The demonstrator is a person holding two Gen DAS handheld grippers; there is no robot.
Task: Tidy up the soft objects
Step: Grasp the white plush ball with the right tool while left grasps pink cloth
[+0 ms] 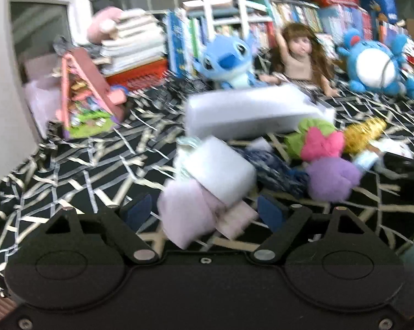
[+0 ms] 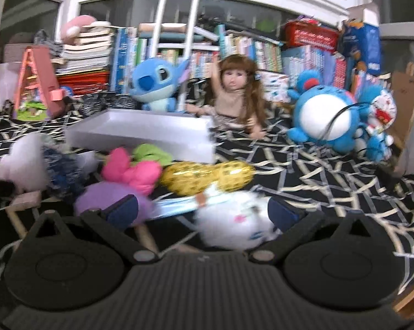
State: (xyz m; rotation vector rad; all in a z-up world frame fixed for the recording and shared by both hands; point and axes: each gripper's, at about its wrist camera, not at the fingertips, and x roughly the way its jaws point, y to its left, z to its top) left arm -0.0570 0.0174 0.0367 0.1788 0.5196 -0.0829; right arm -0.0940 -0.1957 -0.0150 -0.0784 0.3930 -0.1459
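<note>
Left hand-held gripper (image 1: 204, 210): jaws apart, pale pink-and-white soft plush (image 1: 207, 189) lying between its blue pads, unclamped. Right hand-held gripper (image 2: 204, 211): jaws apart around a fluffy white plush toy (image 2: 234, 224). Shallow white rectangular tray (image 2: 141, 130): on the black, cream-lined patterned cloth (image 2: 303, 170). Purple plush with pink bow (image 2: 119, 189) and gold mesh-covered pouch (image 2: 207, 176): just before the tray. Motion blur throughout.

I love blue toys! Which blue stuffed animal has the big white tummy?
The round blue plush right of the doll. The big-eared blue plush left of her has a pale blue tummy.
</note>
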